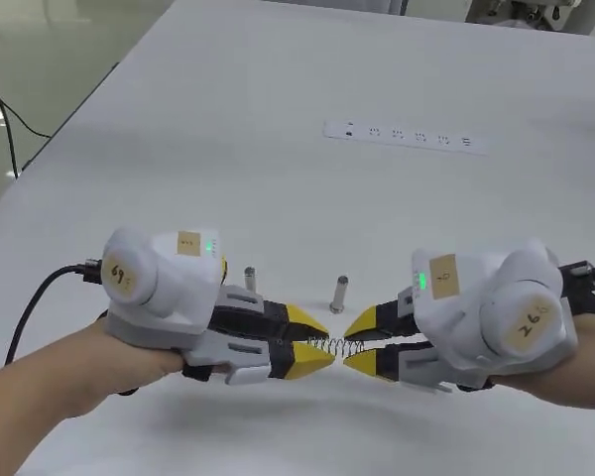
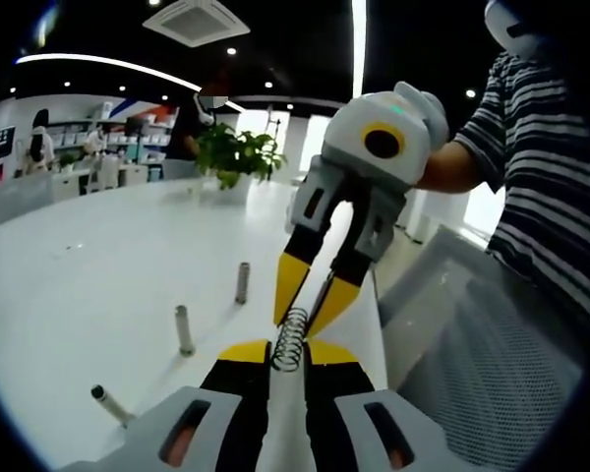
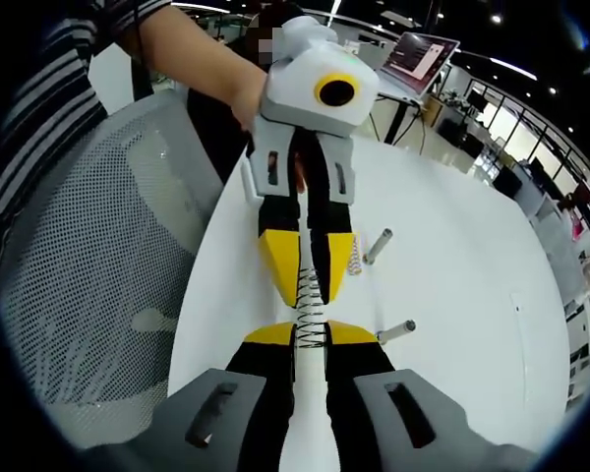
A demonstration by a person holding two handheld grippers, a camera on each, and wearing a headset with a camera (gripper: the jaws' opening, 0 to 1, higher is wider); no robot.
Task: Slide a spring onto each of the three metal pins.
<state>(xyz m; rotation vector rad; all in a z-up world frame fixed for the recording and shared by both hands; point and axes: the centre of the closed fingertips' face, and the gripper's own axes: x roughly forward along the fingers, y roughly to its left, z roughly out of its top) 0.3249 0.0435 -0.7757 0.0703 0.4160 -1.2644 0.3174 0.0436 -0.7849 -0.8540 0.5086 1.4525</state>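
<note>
one spring (image 1: 339,347) is held off the desk (image 1: 278,178), just in front of the upright pin (image 1: 339,294). left tongs (image 1: 326,348) and right tongs (image 1: 349,343) each pinch one end. judged light, flexible, easily kinked; best gripped by the end coils.

Your left gripper (image 1: 322,349) and right gripper (image 1: 353,342) each have a rounded white-and-grey housing, black jaw arms and yellow tips. Each housing carries a green lamp (image 1: 209,245). The left one has a round label (image 1: 122,275) reading "69" and a black cable (image 1: 40,297). You wear a black-and-white striped shirt (image 2: 541,197).
</note>
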